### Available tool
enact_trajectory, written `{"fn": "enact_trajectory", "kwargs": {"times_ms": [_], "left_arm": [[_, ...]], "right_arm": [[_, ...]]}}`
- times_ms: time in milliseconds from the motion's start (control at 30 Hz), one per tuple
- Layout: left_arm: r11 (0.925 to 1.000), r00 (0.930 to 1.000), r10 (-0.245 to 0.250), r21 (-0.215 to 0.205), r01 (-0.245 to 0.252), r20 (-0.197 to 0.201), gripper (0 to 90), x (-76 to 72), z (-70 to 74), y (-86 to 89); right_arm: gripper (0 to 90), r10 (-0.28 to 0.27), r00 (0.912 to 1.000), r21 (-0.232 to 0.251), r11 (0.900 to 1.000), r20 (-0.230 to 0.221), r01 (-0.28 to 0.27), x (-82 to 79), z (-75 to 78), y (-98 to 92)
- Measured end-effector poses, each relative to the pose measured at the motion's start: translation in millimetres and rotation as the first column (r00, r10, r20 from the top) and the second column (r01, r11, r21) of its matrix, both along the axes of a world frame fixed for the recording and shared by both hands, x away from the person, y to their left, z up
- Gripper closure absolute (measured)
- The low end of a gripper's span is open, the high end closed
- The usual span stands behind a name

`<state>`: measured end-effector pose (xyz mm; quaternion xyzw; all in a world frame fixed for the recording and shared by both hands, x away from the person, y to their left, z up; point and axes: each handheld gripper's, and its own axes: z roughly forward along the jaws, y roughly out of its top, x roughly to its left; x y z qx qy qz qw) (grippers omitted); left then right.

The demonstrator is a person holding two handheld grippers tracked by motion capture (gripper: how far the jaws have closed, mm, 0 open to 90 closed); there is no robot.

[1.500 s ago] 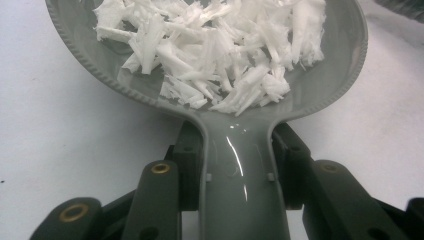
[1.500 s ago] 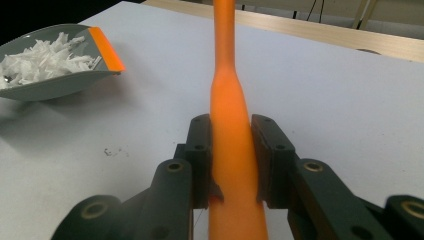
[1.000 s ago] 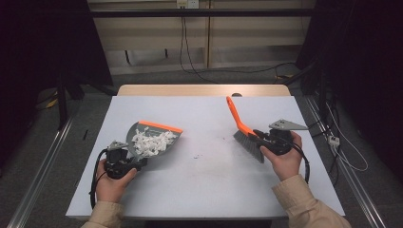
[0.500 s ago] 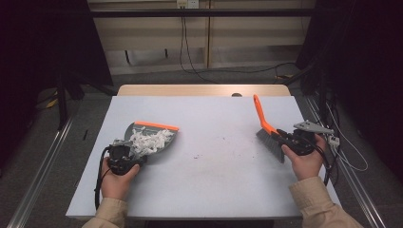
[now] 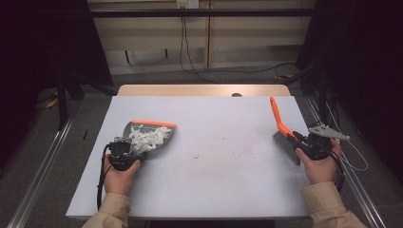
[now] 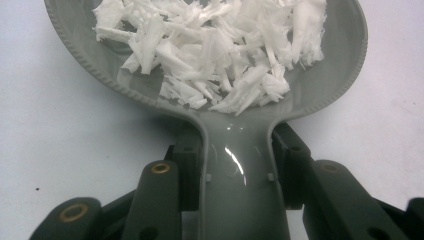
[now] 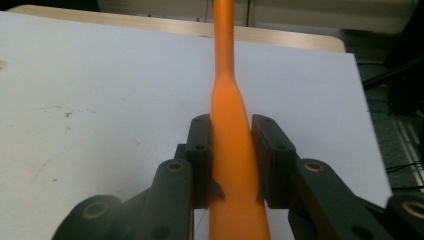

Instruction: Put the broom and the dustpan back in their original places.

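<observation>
We hold a grey dustpan (image 5: 151,137) by its handle in our left gripper (image 5: 124,151), the jaws closed on the handle from both sides, as the left gripper view shows. The dustpan sits on the left part of the worktop (image 5: 214,175), its orange lip on the far edge, and a heap of white shreds (image 5: 148,137) lies inside it. Our right gripper (image 5: 304,145) is clamped on the orange handle of a brush (image 5: 281,129), the pads pressing it on both sides. The brush is near the right edge of the worktop, with its handle pointing up and away from us and its dark bristles low beside the gripper. Faint dark specks (image 5: 196,156) mark the worktop between dustpan and brush.
</observation>
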<state>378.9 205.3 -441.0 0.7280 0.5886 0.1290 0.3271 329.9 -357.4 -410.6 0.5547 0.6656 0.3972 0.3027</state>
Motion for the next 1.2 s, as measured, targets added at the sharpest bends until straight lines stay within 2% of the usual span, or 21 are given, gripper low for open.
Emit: {"fn": "enact_trajectory", "kwargs": {"times_ms": [33,67,100,133,200,233,467,700,833,900,933,1000,1100,1167,1200], "left_arm": [[1.0,1.0,0.007,-0.006,-0.007,-0.003,63.2,0.4,-0.8,-0.4],[0.9998,0.9999,0.015,0.01,-0.015,-0.008,63.2,0.7,-0.7,-0.5],[1.0,1.0,0.003,0.003,-0.003,-0.007,63.2,1.0,-1.7,0.4],[0.9998,0.9998,0.018,-0.002,-0.018,-0.005,63.2,1.2,-3.0,-0.7],[0.9999,0.9999,0.013,0.001,-0.013,-0.009,63.1,1.3,-4.5,-0.7],[0.9999,0.9999,0.006,0.011,-0.006,-0.011,63.1,1.2,-5.0,-0.7],[0.9991,0.9998,0.01,-0.04,-0.011,-0.014,60.9,0.3,-6.6,-0.6],[0.9986,1.0,-0.002,-0.053,0.002,0.003,53.1,-2.1,-6.6,-1.6],[0.9981,0.9994,-0.033,-0.051,0.034,0.003,48.6,-3.8,-5.7,-3.2],[0.9971,0.9988,-0.05,-0.058,0.05,0.002,45.4,-4.8,-5.8,-4.5],[0.9964,0.9985,-0.054,-0.066,0.054,0.004,44.4,-5.8,-5.3,-4.3],[0.9951,0.998,-0.062,-0.077,0.063,0.009,40.3,-8.0,-4.0,-4.0],[0.993,0.9968,-0.077,-0.088,0.079,0.019,35.1,-12.9,-1.9,-0.2],[0.9882,0.9959,-0.087,-0.125,0.089,0.027,29.3,-16.3,-0.2,2.5],[0.9875,0.9954,-0.089,-0.128,0.093,0.035,27.4,-17.3,0.5,3.4]], "right_arm": [[71.7,-0.004,1.0,-0.012,1.0,0.001,0.004,-0.5,-0.3,-0.4],[71.7,-0.012,0.9999,-0.033,0.999,0.005,0.012,-1.1,-1.3,-0.3],[71.7,-0.012,0.9999,-0.051,0.999,0.003,0.012,-1.4,-2.3,0.6],[71.6,-0.009,1.0,-0.071,0.997,-0.004,0.008,-1.6,-3.8,2.1],[71.6,0.0,1.0,-0.103,0.995,0.0,0.0,-2.5,-6.7,5.8],[71.6,0.004,1.0,-0.103,0.995,-0.003,-0.004,-2.8,-7.3,7.2],[71.0,0.032,0.9992,-0.135,0.99,-0.022,-0.034,-3.9,-9.8,21.7],[69.2,0.039,0.9989,-0.077,0.996,-0.024,-0.041,-1.8,-14.1,28.7],[68.0,0.054,0.9982,-0.048,0.997,-0.025,-0.055,1.1,-17.7,34.1],[66.0,0.072,0.9972,-0.019,0.997,-0.021,-0.072,3.6,-20.0,38.5],[64.0,0.094,0.9953,0.004,0.996,-0.021,-0.094,4.8,-21.2,40.3],[62.7,0.134,0.9907,0.088,0.987,-0.022,-0.132,5.1,-23.8,43.8],[53.3,0.147,0.9891,0.131,0.981,-0.002,-0.146,1.4,-25.3,47.0],[48.6,0.141,0.9899,0.152,0.978,0.007,-0.141,-1.0,-25.3,46.4],[46.4,0.142,0.9897,0.159,0.977,0.018,-0.143,-2.6,-24.8,45.2]]}}
